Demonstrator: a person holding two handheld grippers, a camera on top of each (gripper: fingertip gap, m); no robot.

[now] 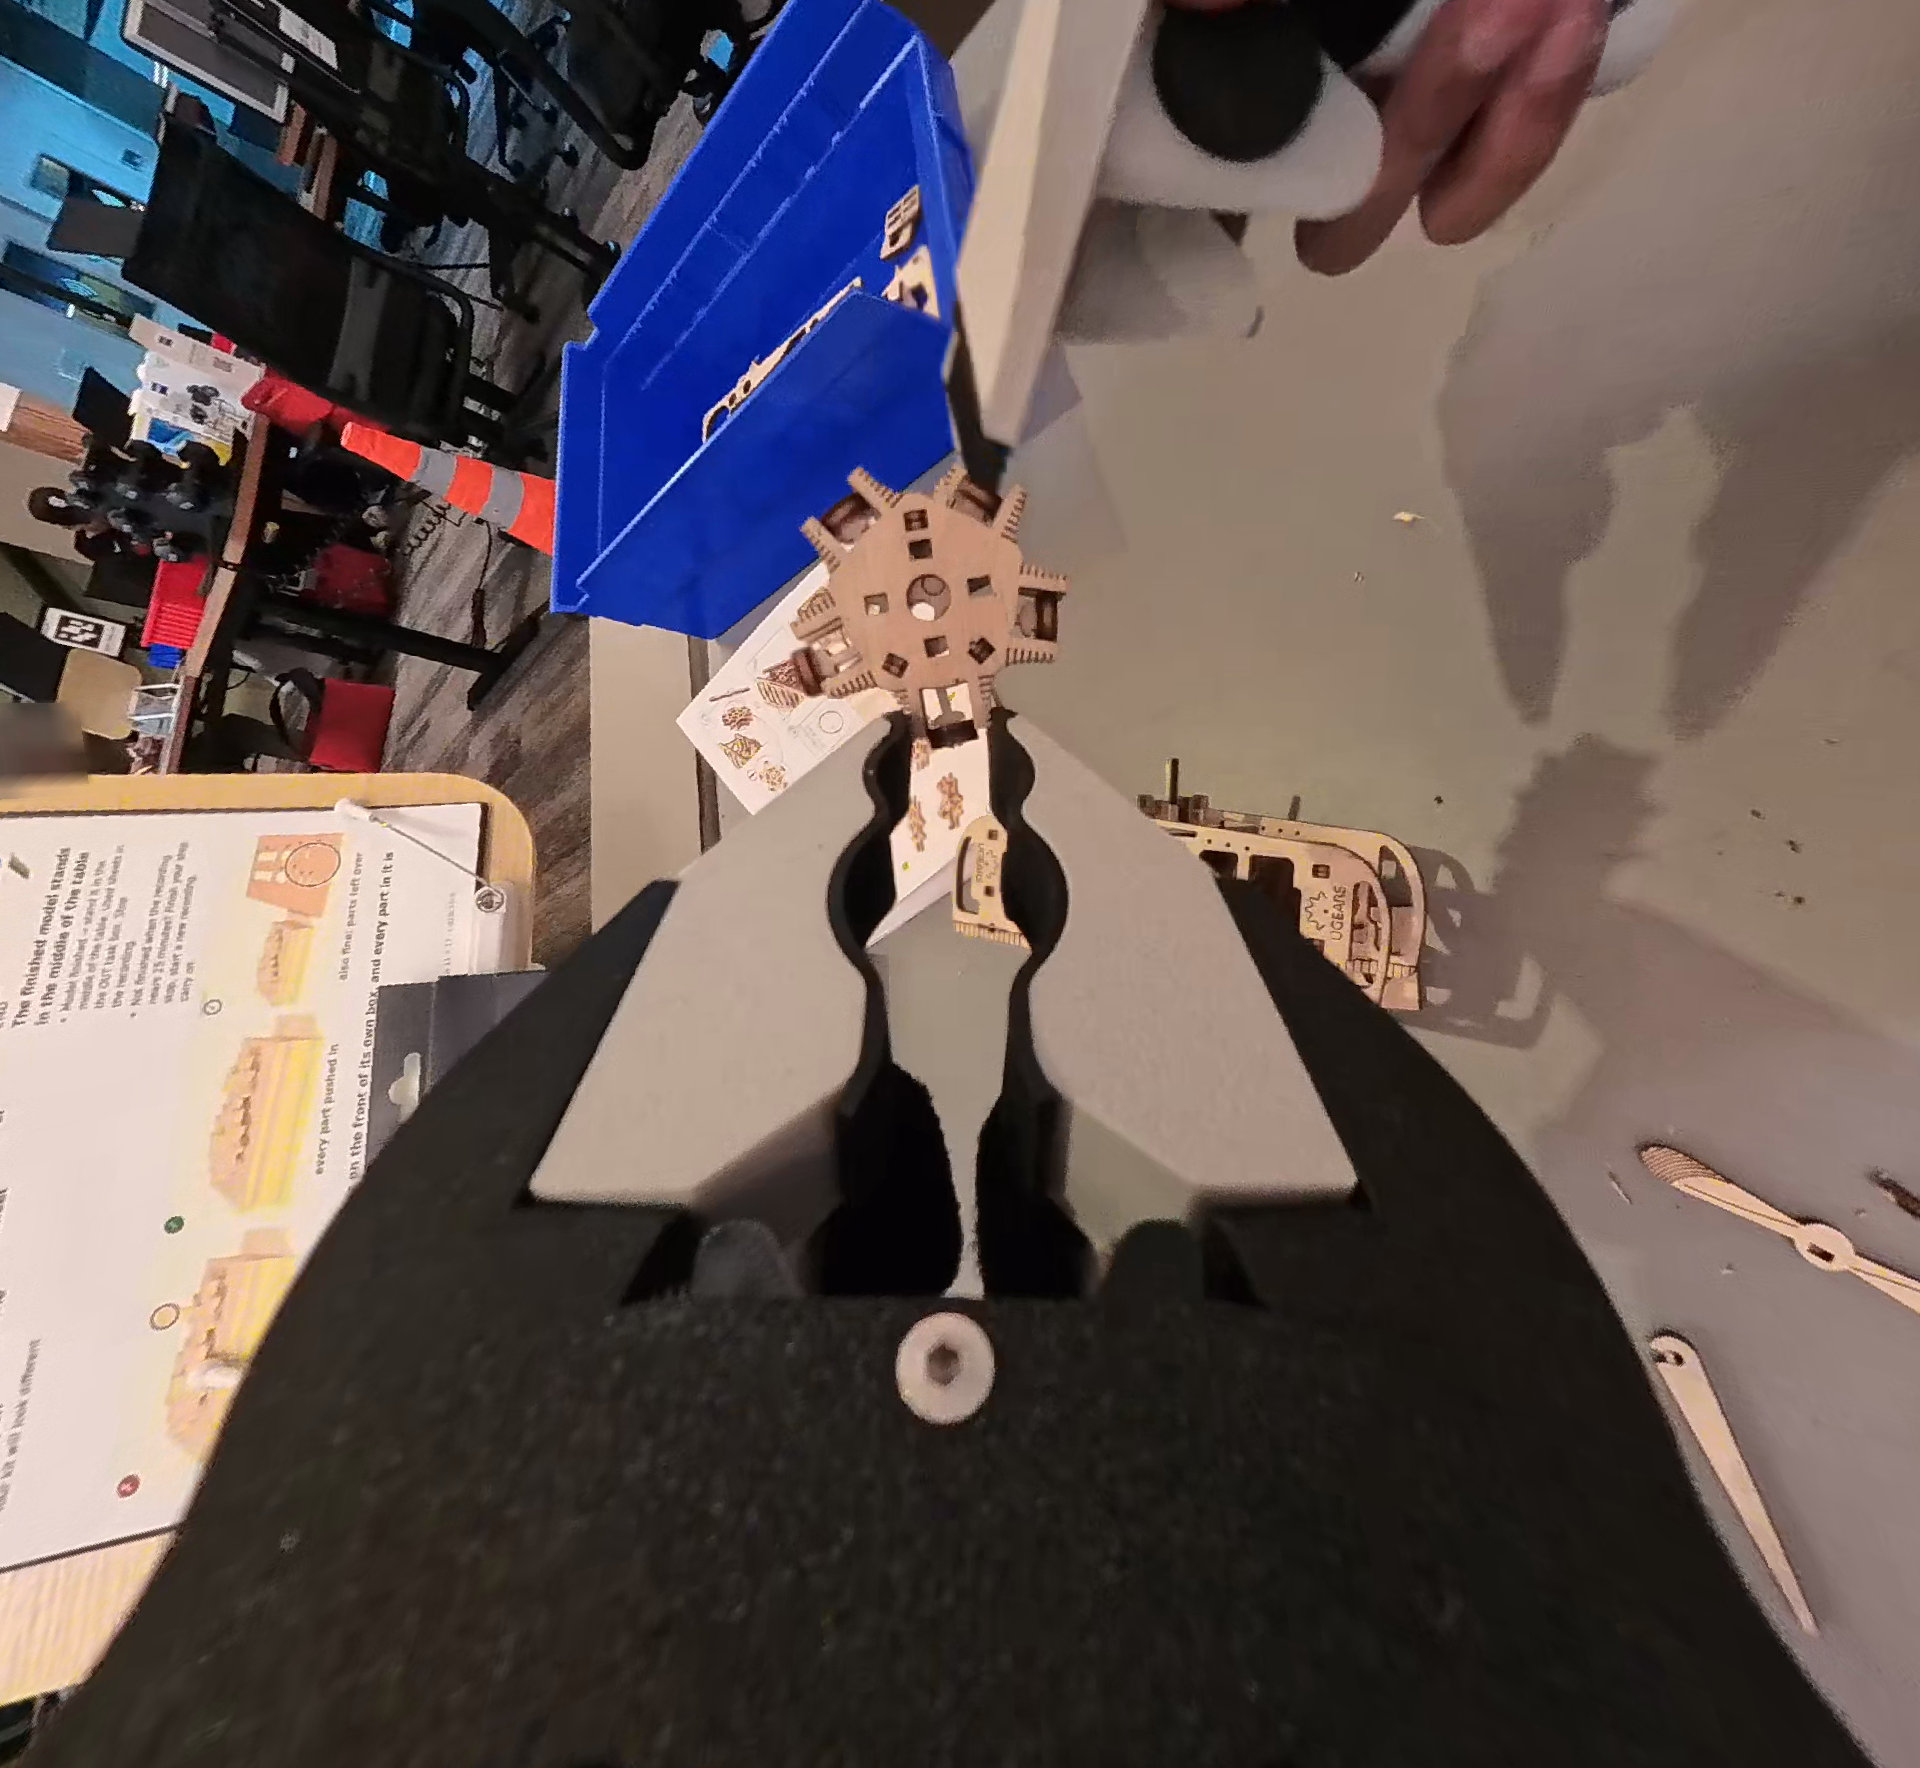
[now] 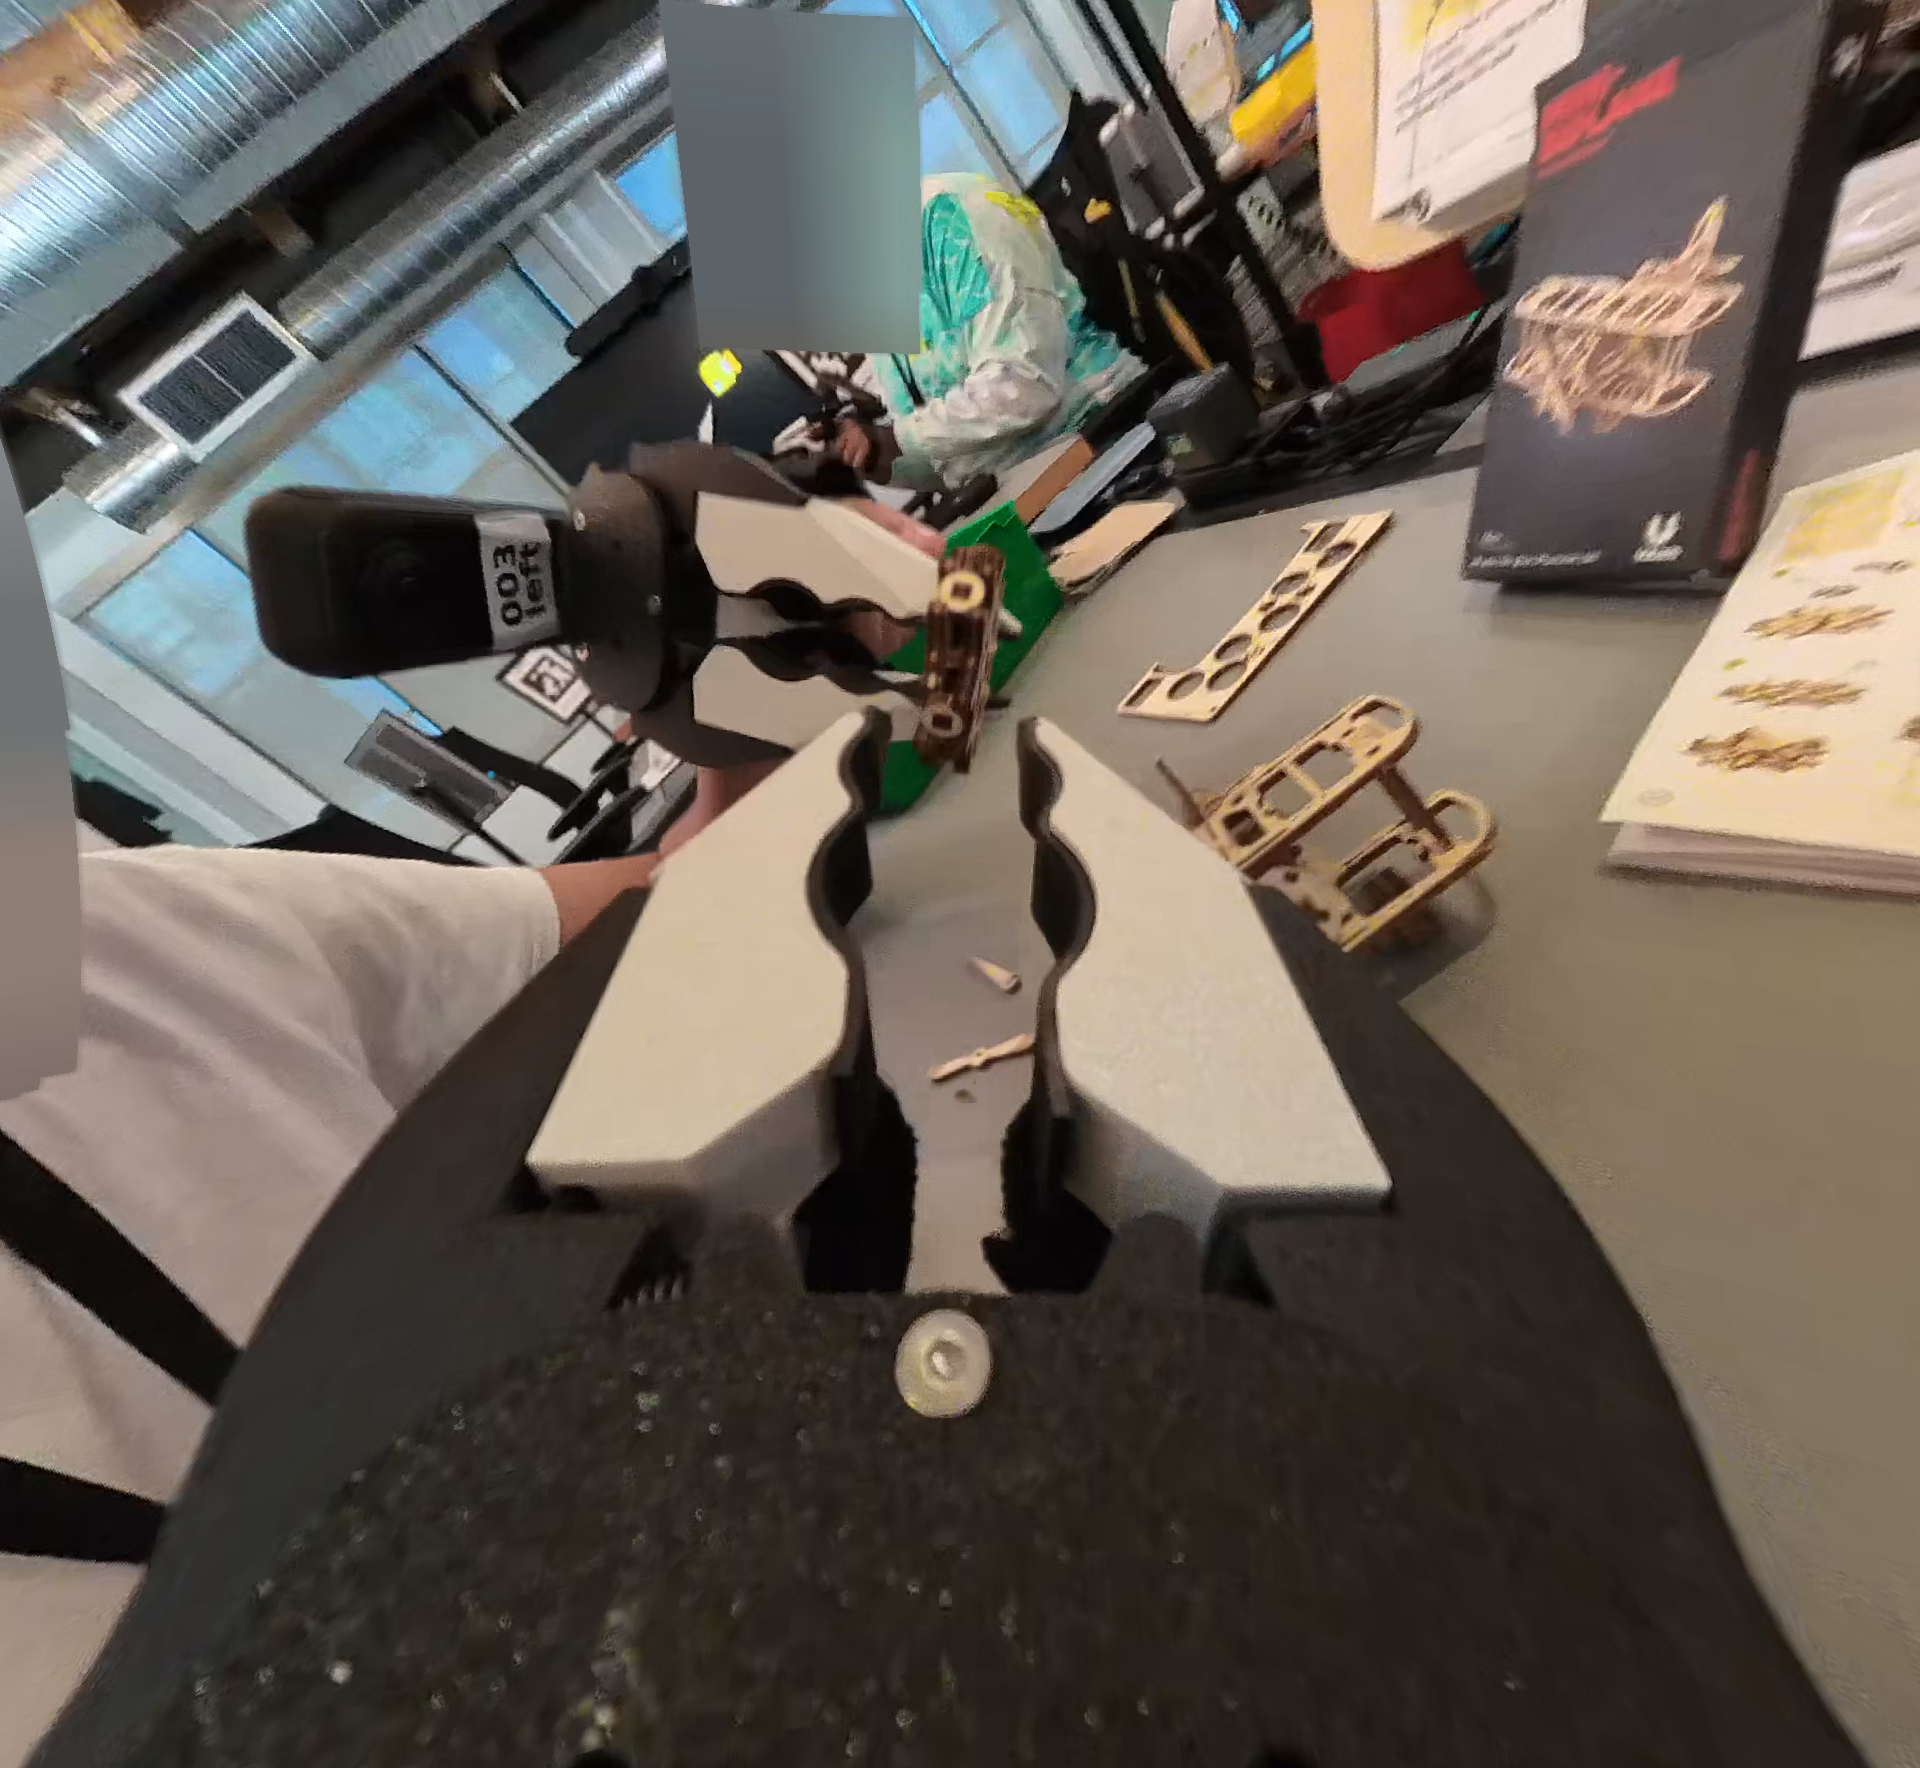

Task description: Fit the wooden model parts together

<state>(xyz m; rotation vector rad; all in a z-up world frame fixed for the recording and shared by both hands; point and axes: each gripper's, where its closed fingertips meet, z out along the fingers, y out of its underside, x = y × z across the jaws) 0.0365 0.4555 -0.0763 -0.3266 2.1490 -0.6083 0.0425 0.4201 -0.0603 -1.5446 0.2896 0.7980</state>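
**Left gripper holds the star-shaped wooden part; right gripper spread beside it**

Left wrist view: the left gripper (image 1: 948,731) has its fingers pinching the bottom tab of a star-shaped wooden part (image 1: 932,601), which stands above the grey tabletop (image 1: 1558,575). At 12 o'clock from the part, one finger of the right gripper (image 1: 1023,191), held by a hand (image 1: 1455,87), touches or nearly touches its top edge; which, I cannot tell. A blue bin (image 1: 769,430) sits at 10 o'clock, a wooden frame (image 1: 1340,897) at 3 o'clock, and a thin propeller piece (image 1: 1787,1230) at 4 o'clock.

Right wrist view: the right gripper (image 2: 951,731) has its fingers spread, gripping nothing. The star-shaped wooden part (image 2: 958,648), edge-on, hangs just past the fingertips at 12 o'clock, clamped by the left gripper (image 2: 935,638). The wooden frame (image 2: 1340,814) lies at 2 o'clock, a punched-out wooden sheet (image 2: 1252,622) beyond it.
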